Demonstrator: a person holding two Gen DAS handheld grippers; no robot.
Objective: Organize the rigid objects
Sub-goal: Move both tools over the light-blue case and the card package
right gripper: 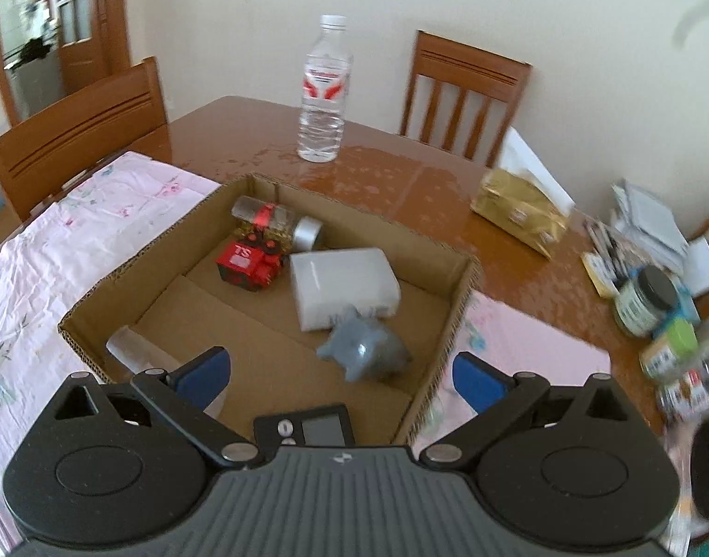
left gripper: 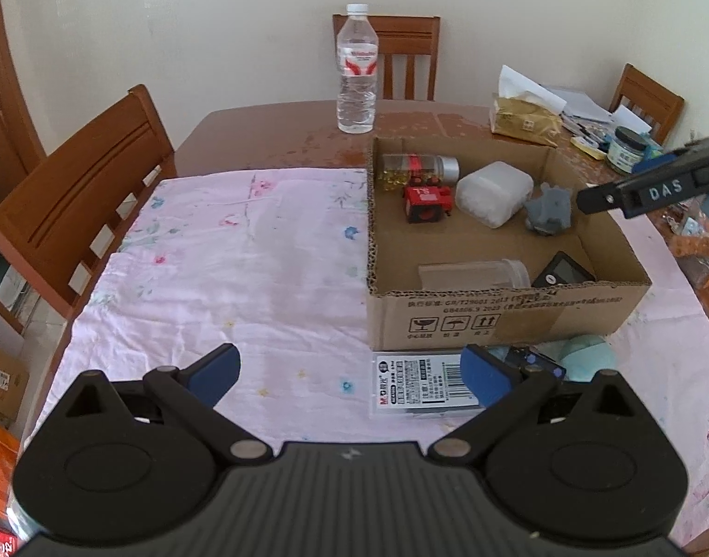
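Note:
An open cardboard box stands on the pink cloth. It holds a silver-capped jar, a red toy, a white container, a grey figurine, a clear jar on its side and a black device. My right gripper hangs open over the box's near end, nothing between its pads. A refill pack lies before the box. My left gripper is open above it, its right pad over the pack's end.
A water bottle stands on the bare wooden table beyond the box. Wooden chairs ring the table. A gold packet, jars and papers crowd the right side. A teal object lies beside the pack.

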